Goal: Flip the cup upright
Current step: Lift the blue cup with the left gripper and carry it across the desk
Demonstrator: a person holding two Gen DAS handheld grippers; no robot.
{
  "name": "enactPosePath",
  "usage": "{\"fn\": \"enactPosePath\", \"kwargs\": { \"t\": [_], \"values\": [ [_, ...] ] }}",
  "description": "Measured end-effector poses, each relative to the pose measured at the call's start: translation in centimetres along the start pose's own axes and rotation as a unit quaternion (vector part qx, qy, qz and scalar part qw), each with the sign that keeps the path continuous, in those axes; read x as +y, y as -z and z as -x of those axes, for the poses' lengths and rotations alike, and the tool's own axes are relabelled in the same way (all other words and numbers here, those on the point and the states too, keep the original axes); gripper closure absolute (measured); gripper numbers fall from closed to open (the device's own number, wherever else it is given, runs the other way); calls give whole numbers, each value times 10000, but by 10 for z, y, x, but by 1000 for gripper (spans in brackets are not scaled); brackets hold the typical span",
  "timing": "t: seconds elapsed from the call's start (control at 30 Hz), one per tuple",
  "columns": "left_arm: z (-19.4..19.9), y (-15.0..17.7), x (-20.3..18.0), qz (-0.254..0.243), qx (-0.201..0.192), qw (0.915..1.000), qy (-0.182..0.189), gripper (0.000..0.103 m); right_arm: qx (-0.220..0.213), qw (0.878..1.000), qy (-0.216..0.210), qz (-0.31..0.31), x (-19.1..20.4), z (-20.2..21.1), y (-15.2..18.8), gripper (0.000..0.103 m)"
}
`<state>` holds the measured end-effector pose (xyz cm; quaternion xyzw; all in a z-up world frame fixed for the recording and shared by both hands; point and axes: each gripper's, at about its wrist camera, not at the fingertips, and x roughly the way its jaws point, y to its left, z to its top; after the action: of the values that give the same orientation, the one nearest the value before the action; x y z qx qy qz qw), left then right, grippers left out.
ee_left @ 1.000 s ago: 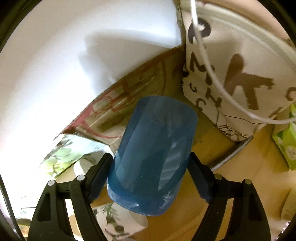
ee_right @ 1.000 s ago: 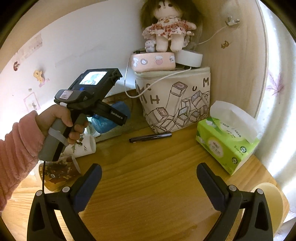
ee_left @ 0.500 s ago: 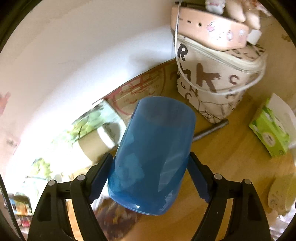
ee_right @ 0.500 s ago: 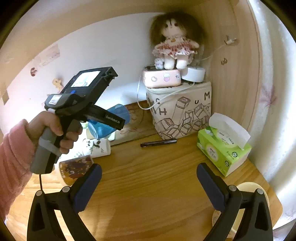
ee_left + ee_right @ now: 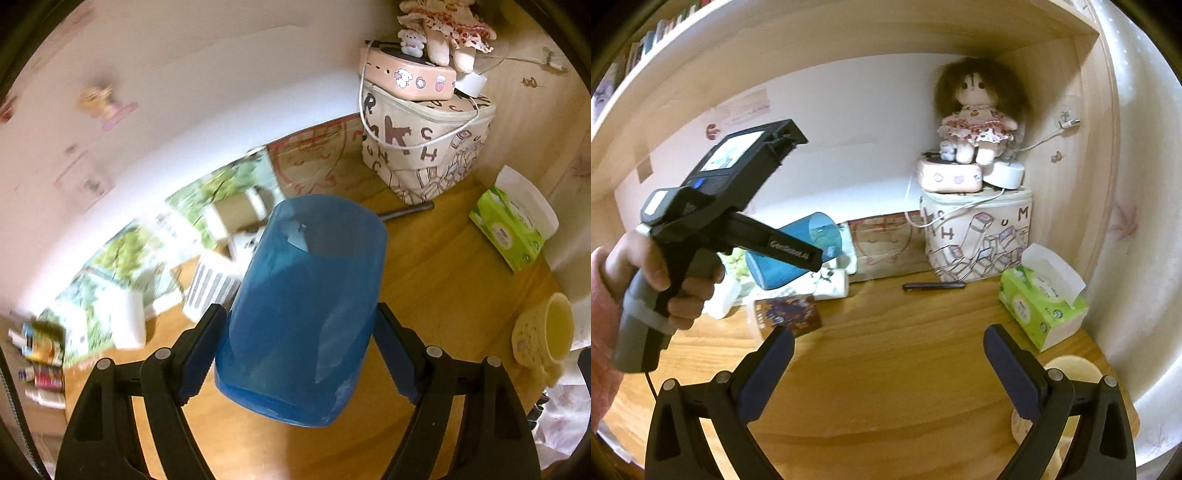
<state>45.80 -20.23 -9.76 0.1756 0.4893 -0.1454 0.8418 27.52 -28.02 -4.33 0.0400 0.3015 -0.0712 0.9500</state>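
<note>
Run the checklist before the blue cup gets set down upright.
1. Cup gripped by the left hand-held gripper: ok, pads on both sides.
2. Cup off the table: ok.
3. Cup upright: not ok, mouth tilted sideways and up.
4. Bare table to land on: ok, in front of the pen.
5. Right hand-held gripper out of the way: ok, open, empty.
6. Cup empty: cannot tell.

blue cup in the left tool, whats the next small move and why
Probably keep rolling the left tool until the blue cup has its mouth up, then lower it onto bare desk. The cup is clamped, off the surface, tilted, its open end pointing up and away.
</note>
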Motion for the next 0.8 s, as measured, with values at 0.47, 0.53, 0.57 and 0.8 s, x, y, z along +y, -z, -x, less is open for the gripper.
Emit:
{"fn": "enactPosePath", "kwargs": {
  "t": [0.47, 0.53, 0.57, 0.8],
  "values": [
    [53, 89, 31, 849, 52, 9962, -212, 23, 663, 9954, -606, -330, 8, 35, 23, 0],
    [56, 99, 35, 956, 63, 9952, -218, 24, 783, 9937, -706, -381, 8, 39, 26, 0],
    [57, 105, 37, 1040, 80, 9943, -200, 25, 814, 9932, -724, -399, 8, 42, 28, 0],
    [43, 143, 49, 1537, 255, 9878, -80, 28, 1010, 9912, -836, -195, 12, 45, 34, 0]
  ]
}}
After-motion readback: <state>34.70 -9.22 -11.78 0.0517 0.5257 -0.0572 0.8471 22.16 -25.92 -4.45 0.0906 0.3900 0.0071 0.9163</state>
